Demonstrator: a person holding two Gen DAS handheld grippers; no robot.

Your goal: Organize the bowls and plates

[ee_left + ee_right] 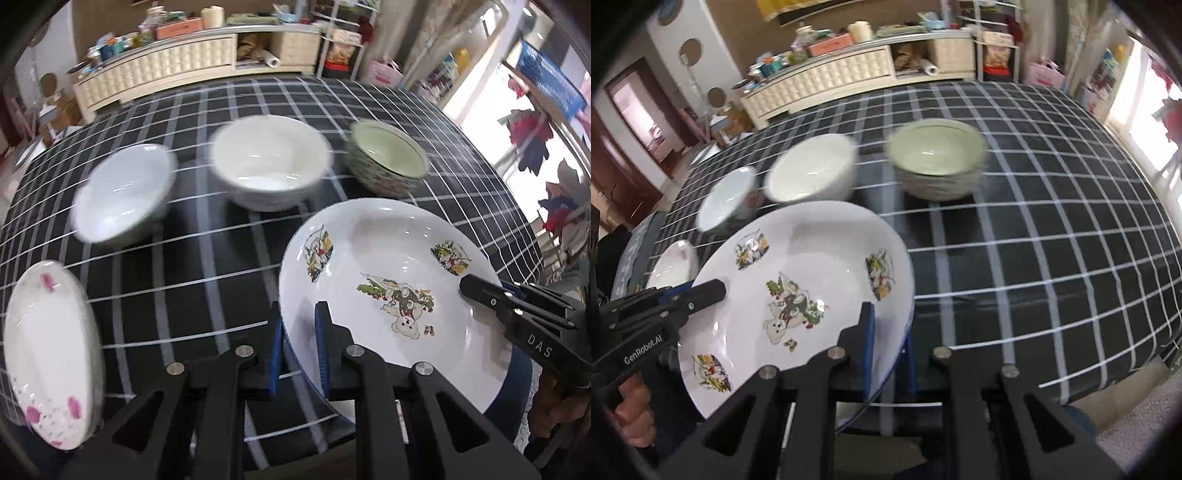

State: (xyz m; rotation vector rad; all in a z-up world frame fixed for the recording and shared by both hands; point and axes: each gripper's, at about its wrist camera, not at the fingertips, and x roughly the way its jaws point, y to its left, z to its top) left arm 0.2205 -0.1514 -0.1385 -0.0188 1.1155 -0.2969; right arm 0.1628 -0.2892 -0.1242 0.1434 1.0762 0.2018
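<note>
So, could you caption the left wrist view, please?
Both grippers clamp the bear-print plate over the checked tablecloth.

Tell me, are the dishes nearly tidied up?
Not nearly. Nothing looks stacked yet. Right now the left gripper and right gripper each pinch a rim of the big cartoon plate, carrying it together. Still waiting on the checked tablecloth: two white bowls, the green bowl and the pink-flowered plate.
</note>
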